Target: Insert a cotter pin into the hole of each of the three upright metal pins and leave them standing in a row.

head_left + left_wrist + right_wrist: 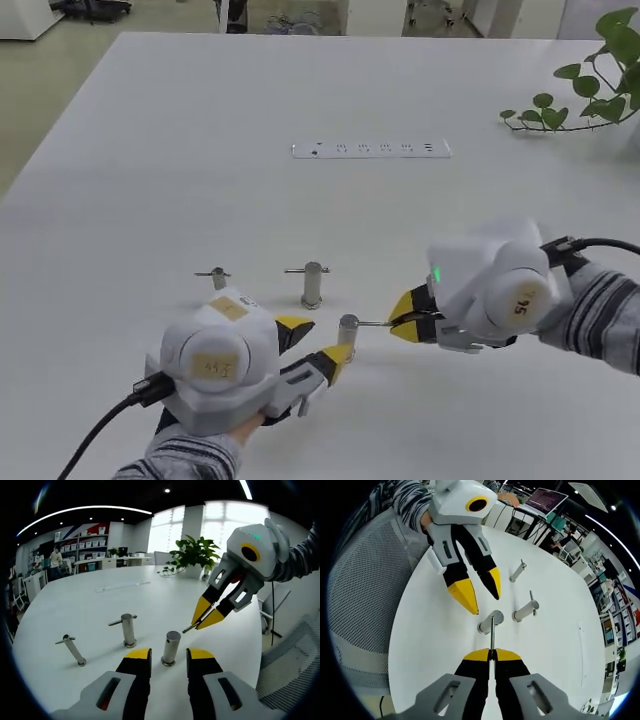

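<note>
left gripper (322,338) spread astride metal pin (348,328), right gripper (401,319) pinching cotter pin (373,323)

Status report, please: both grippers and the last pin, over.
Right gripper shut on cotter pin, tip near top of last pin, not yet in. Left gripper open, jaws flanking that pin. Other two pins already fitted. Path clear.

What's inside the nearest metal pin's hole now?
The cotter pin in the right gripper has its tip by the nearest metal pin, near its top. The hole cannot be seen, so entry is unclear.
</note>
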Demonstrator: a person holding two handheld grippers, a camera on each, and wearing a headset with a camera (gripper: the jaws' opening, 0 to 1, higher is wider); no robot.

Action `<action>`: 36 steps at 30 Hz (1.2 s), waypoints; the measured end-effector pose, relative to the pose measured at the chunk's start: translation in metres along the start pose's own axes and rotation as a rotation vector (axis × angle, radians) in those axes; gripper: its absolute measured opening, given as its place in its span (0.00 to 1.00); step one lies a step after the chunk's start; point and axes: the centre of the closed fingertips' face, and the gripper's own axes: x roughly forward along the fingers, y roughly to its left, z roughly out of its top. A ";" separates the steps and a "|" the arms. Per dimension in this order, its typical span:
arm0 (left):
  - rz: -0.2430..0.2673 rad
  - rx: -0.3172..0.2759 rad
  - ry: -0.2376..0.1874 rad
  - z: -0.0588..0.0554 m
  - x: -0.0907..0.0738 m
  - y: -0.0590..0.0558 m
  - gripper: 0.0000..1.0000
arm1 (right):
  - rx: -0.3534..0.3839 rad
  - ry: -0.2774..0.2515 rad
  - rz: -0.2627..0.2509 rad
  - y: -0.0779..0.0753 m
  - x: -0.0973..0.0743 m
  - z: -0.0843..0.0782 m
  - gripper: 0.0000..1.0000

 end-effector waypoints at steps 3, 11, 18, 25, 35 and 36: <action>0.001 -0.002 0.003 -0.001 0.005 0.000 0.25 | -0.001 0.008 0.005 -0.001 0.003 -0.004 0.00; 0.005 -0.022 0.026 -0.007 0.018 0.001 0.22 | -0.002 0.029 0.016 -0.002 0.008 -0.012 0.00; 0.010 -0.053 0.045 -0.013 0.027 0.001 0.19 | -0.009 0.023 0.021 -0.004 0.011 -0.011 0.00; 0.020 -0.084 0.056 -0.019 0.034 -0.001 0.16 | -0.019 0.025 0.030 -0.004 0.013 -0.008 0.00; 0.038 -0.130 0.062 -0.022 0.038 0.001 0.12 | -0.003 0.033 0.033 -0.005 0.017 -0.004 0.00; 0.039 -0.127 0.063 -0.022 0.038 0.001 0.12 | -0.002 0.033 0.033 -0.005 0.017 -0.003 0.00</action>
